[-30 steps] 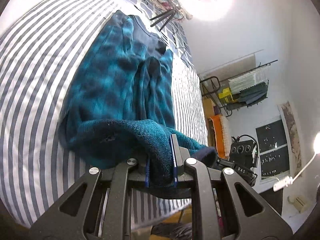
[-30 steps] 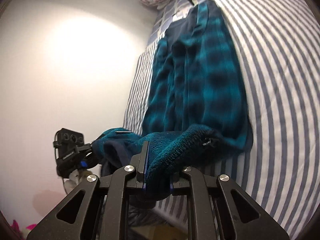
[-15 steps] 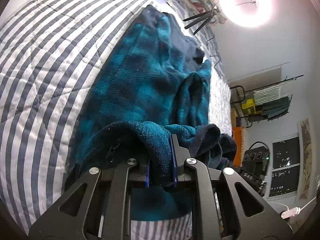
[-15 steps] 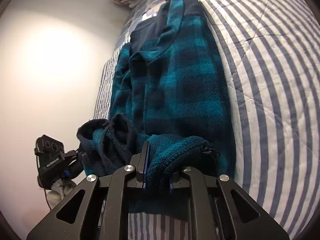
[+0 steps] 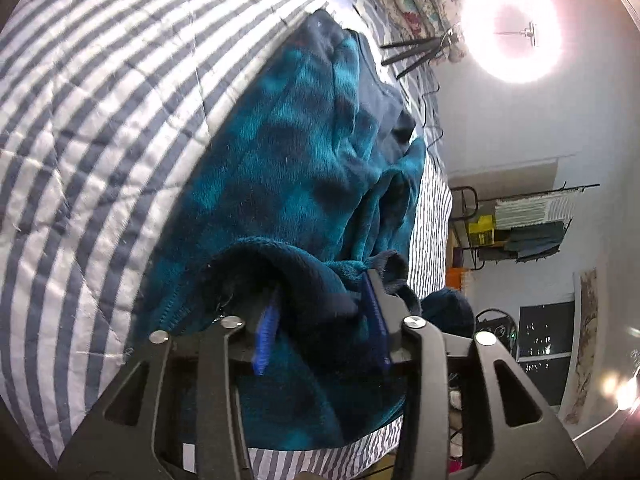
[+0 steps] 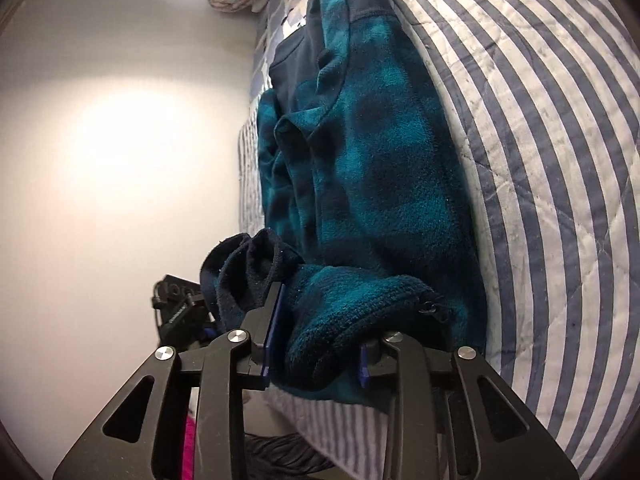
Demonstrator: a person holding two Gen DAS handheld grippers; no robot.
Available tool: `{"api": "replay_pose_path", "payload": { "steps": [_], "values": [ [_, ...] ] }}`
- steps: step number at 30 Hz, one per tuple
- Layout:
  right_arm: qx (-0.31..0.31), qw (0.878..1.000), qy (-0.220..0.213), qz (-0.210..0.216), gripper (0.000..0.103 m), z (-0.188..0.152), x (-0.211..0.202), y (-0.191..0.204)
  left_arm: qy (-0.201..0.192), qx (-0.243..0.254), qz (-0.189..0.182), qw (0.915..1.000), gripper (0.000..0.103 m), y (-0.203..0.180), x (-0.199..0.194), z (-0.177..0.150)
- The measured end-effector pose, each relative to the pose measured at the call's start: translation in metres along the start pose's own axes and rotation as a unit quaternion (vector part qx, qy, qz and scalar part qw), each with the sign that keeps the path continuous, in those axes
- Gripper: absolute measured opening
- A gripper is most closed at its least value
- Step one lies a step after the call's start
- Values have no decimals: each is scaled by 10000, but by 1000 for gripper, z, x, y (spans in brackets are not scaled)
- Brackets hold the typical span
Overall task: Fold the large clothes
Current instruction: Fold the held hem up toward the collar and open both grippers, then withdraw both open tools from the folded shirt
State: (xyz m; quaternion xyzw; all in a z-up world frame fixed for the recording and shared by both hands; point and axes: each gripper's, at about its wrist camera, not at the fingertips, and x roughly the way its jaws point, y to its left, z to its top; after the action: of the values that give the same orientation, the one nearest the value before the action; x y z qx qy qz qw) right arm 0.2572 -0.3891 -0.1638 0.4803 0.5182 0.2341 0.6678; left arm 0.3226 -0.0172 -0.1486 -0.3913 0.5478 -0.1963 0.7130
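Both wrist views look close along the fleece (image 5: 304,168) (image 6: 376,168), sharing it

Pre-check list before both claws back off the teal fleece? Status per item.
1. Left claw open: ok, pads stand apart.
2. Right claw open: ok, pads stand apart.
3. Fleece free of the claws: not ok, the hem lies between both pairs of pads.
4. Folded hem lying flat: not ok, it sits bunched in a roll.
5. Zipper pull clear of the right claw: cannot tell, it hangs close by.
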Motion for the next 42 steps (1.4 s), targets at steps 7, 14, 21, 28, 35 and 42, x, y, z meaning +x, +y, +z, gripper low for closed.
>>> {"api": "replay_pose_path", "payload": {
  "steps": [7, 14, 21, 28, 35, 42],
  "values": [
    [387, 9986, 41, 368, 41, 0, -11, -15, -459, -4, -40, 9989, 64, -2, -28, 13],
    [20, 9989, -403, 231, 61, 4, -53, 0, -770, 661, 81, 9948, 64, -22, -52, 10],
    [-1965, 9793, 116, -464, 41, -41, -37, 64, -256, 1675, 439, 9846, 50, -44, -37, -20],
    [-3002, 9455, 573, -1129, 34, -70, 33, 89, -6, 1958, 700, 9781, 45, -51, 4, -31],
    [-3126, 9164, 343, -2476, 30, -27, 89, 65, -418, 2089, 1656, 9629, 43, -19, 52, 0],
    [-3186, 9198, 311, -2269, 30, -30, 74, 57, -355, 2208, 1508, 9629, 43, -25, 38, -3]
  ]
}}
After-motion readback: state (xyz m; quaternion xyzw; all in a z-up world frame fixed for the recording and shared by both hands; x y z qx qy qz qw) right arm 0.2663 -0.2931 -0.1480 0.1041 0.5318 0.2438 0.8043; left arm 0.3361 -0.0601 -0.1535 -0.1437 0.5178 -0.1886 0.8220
